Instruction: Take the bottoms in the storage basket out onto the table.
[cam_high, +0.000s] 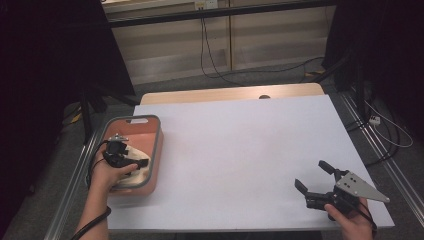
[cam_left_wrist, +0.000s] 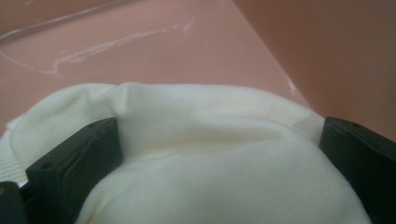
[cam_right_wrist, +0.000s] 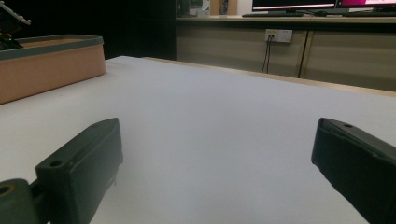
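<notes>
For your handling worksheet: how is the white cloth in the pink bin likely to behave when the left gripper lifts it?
The cloth folds and bulges between the left gripper's open jaws, so it probably hangs floppy. It looks soft-knit, so likely light and not slippery. Nothing suggests fragility or rolling.

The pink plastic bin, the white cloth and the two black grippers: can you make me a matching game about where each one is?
Things:
1. cream-white soft cloth
2. pink plastic bin with grey rim
3. left gripper
4. right gripper

Places:
A. over the bare white table, jaws wide
B. on the table's left edge
C. inside the bin
D. reaching into the bin, jaws around the cloth

Pairs: 1-C, 2-B, 3-D, 4-A
</notes>
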